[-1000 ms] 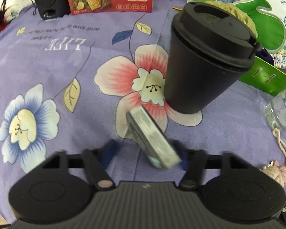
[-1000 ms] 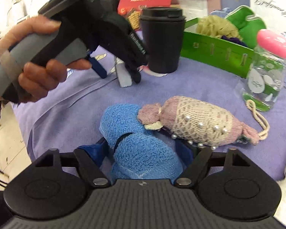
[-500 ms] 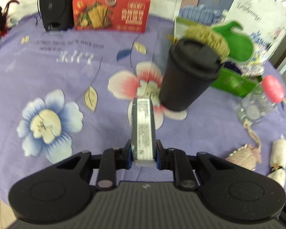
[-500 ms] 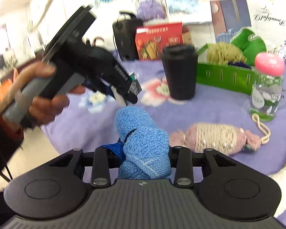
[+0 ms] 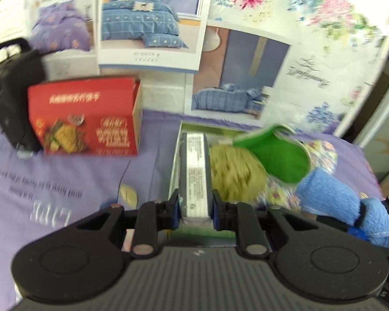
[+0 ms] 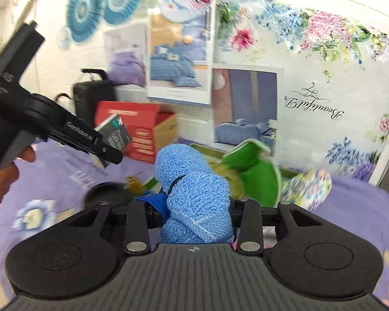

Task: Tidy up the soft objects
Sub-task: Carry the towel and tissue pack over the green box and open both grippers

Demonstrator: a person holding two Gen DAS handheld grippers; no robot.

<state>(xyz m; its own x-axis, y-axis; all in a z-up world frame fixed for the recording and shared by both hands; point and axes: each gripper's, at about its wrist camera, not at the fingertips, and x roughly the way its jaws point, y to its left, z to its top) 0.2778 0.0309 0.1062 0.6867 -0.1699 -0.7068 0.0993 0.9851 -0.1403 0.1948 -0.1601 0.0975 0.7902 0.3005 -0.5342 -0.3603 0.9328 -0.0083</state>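
blue towel roll (image 6: 194,197) sits clamped in our right tongs (image 6: 194,213); we judge both loads are carried high toward the green box (image 5: 177,153) ahead. left tongs (image 5: 195,208) clamp a grey packet (image 5: 195,173) upright. only the right view shows our left hand (image 6: 2,173); only the left shows the box wall.

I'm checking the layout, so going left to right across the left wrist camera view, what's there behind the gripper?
Black speaker → red cracker box → grey packet shut in the left gripper → olive yarn ball → green pouch → blue towel roll.
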